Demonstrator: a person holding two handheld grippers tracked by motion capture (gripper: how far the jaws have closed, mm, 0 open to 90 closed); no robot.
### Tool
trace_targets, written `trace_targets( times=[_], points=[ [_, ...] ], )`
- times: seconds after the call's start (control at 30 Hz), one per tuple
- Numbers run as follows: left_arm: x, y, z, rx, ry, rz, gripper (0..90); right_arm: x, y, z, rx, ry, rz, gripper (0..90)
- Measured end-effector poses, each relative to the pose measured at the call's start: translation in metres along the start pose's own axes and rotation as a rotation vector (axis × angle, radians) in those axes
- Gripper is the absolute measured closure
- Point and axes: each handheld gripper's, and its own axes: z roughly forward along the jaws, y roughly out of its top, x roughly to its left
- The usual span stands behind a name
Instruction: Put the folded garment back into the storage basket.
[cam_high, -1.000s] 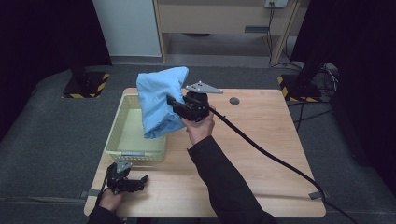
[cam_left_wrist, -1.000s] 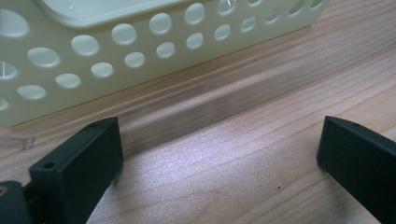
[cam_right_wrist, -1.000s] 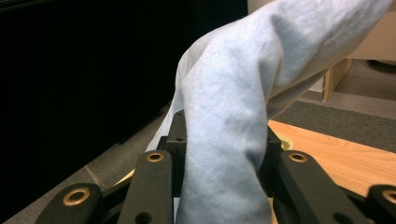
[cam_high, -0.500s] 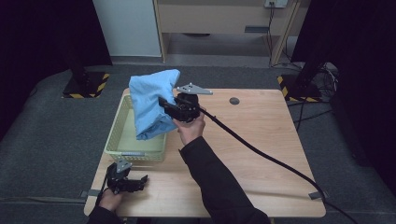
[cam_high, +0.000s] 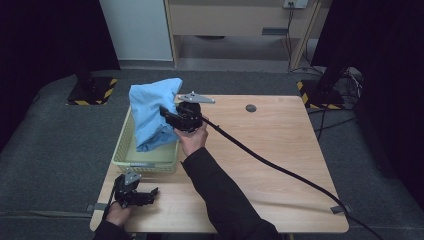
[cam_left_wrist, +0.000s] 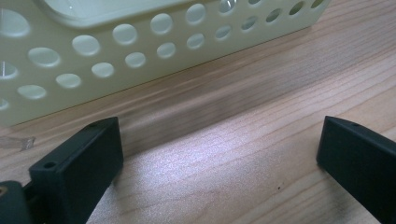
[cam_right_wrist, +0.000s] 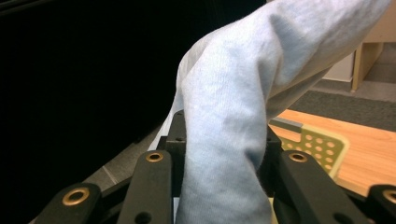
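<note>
Right hand-held gripper (cam_high: 167, 114) clamping bunched blue cloth (cam_high: 152, 117), jaws pinched tight on fold; cloth hanging over pale perforated basket (cam_high: 121, 150), lower edge dipping inside it. Judging step: lowering cloth into basket. Doing it well means centring bundle over basket floor, sinking until fabric is slackening, only then releasing, so no tail is draping over rim. Left hand-held gripper (cam_high: 148, 194) resting on bench (cam_high: 280, 150) just before basket, jaws wide, holding nothing. Count: one cloth, one basket, two grippers.
</note>
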Motion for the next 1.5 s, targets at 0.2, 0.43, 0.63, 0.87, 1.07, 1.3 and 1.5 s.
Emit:
trace_targets(
  times=[0.2,0.43,0.63,0.87,1.07,1.3,1.5],
  points=[
    [0.0,0.0,0.0,-0.001,0.0,-0.001,0.0,0.0,-0.006,0.01,0.011,-0.006,0.004,67.5],
    [0.0,0.0,0.0,-0.001,-0.001,-0.001,0.0,0.004,-0.012,0.021,0.016,0.005,0.015,67.4],
    [0.0,0.0,0.0,-0.001,-0.001,-0.001,0.0,0.002,-0.02,0.03,0.025,0.004,0.034,67.4],
    [0.0,0.0,0.0,-0.001,0.0,0.0,0.0,0.0,-0.027,0.038,0.033,0.003,0.049,67.4],
    [0.0,0.0,0.0,0.0,-0.001,0.0,0.0,-0.001,-0.033,0.044,0.044,0.005,0.056,67.4],
    [0.0,0.0,0.0,0.0,-0.001,0.0,0.0,0.0,-0.038,0.051,0.059,0.004,0.056,67.3],
    [0.0,0.0,0.0,-0.001,-0.001,0.0,0.0,0.003,-0.041,0.055,0.066,0.007,0.054,67.2]
  ],
)
